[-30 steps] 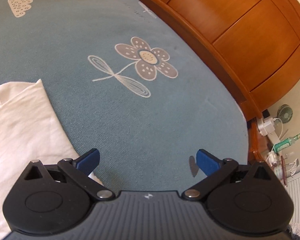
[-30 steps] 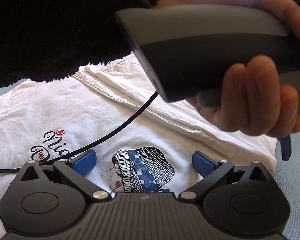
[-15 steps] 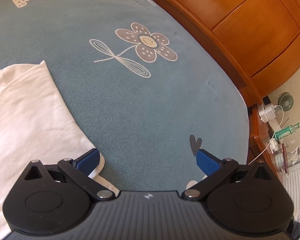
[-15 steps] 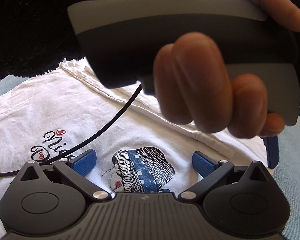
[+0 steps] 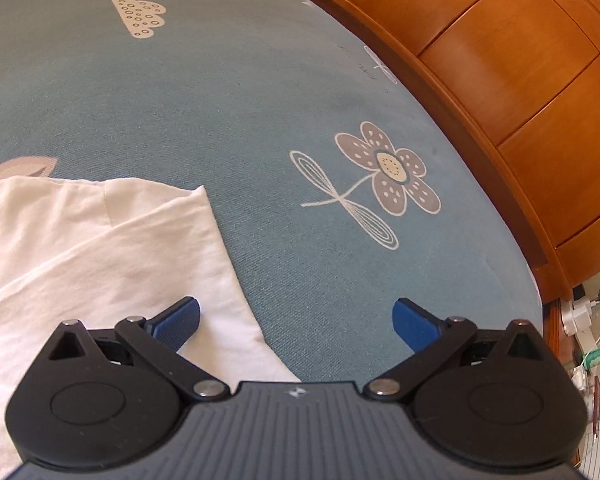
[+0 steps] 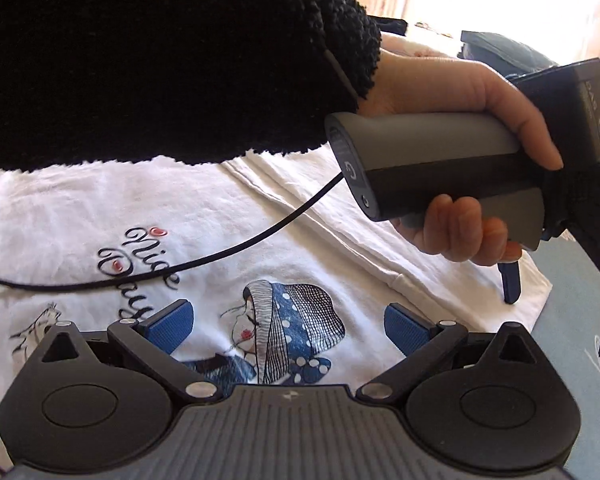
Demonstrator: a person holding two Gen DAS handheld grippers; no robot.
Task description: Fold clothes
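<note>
My black sleeve [image 6: 160, 60] hides the top of the white T-shirt [image 6: 260, 232], which lies print-up on the blue bedspread [image 5: 300, 100], its long axis running from 9 to 3 o'clock. Half a second ago my hand [image 6: 460, 92] filled the right view; it has since drawn back toward 2 o'clock. My left gripper [image 5: 296, 318] is spread wide across the shirt's edge, and my right gripper [image 6: 286, 326] is spread above the print, neither pinching anything.

A white T-shirt [image 6: 260, 216] lies flat on the teal bedspread [image 5: 260, 100].
</note>
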